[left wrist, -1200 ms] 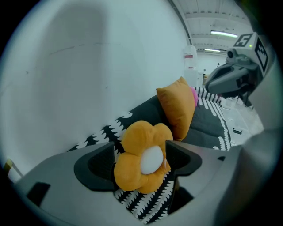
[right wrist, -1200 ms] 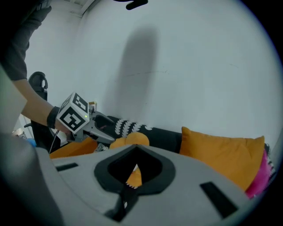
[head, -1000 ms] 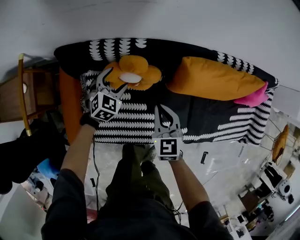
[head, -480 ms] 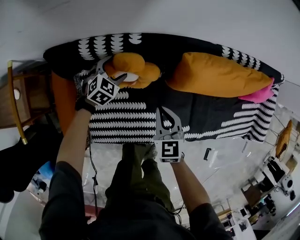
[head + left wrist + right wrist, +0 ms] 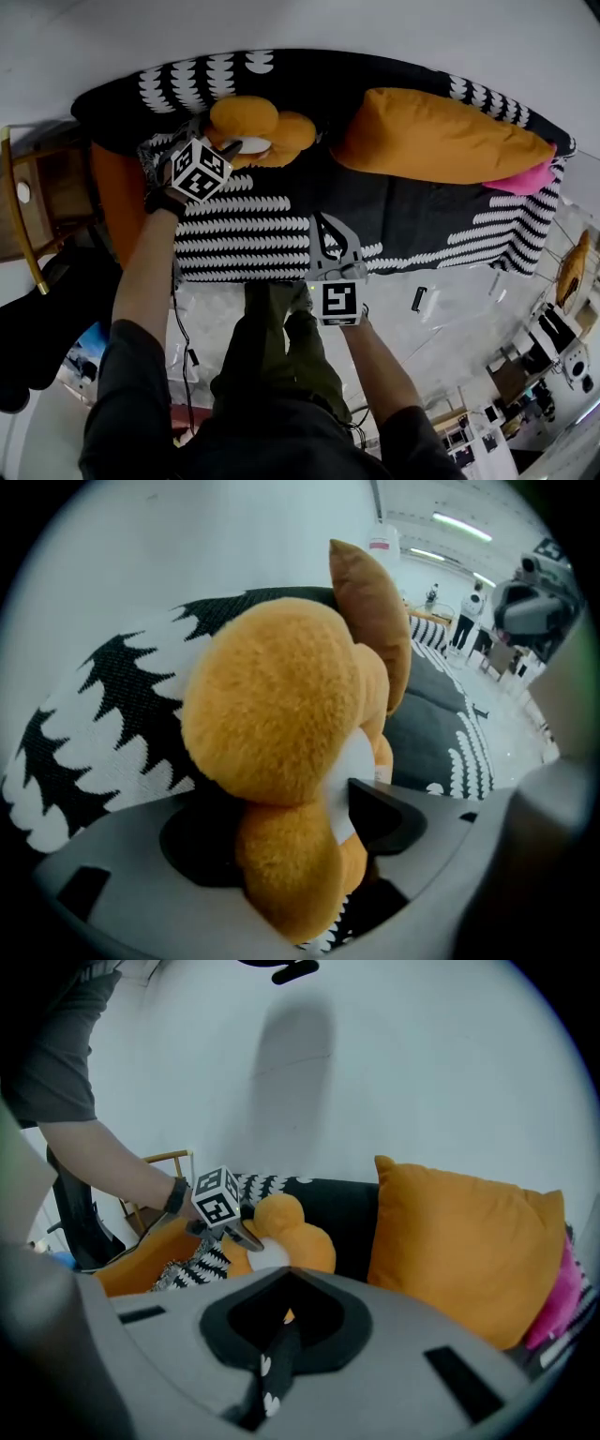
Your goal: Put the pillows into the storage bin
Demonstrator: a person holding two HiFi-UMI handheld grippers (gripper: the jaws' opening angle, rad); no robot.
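White wall backs a long sofa covered in black cloth with white leaf print (image 5: 281, 234), and a wooden chair (image 5: 23, 202) stands at its left end. Just beside the chair, an orange fabric shape (image 5: 117, 206) hugs the sofa's left arm. It may be the storage bin, though I cannot tell for sure.

The left tongs (image 5: 228, 150) are closing on the orange plush flower-shaped pillow with a white centre (image 5: 262, 127). The pillow sits bunched between the jaws at the sofa's back, and one pad presses into its white centre.

The right tongs (image 5: 325, 223) hover over the seat, clenched on nothing. Further right, a large plain orange cushion (image 5: 441, 136) leans on the backrest, with a bright pink pillow (image 5: 534, 176) tucked at its far end.

The step in hand looks like the first pickup. Next, the soft pillow likely needs a firm squeeze before it is carried left to the bin.
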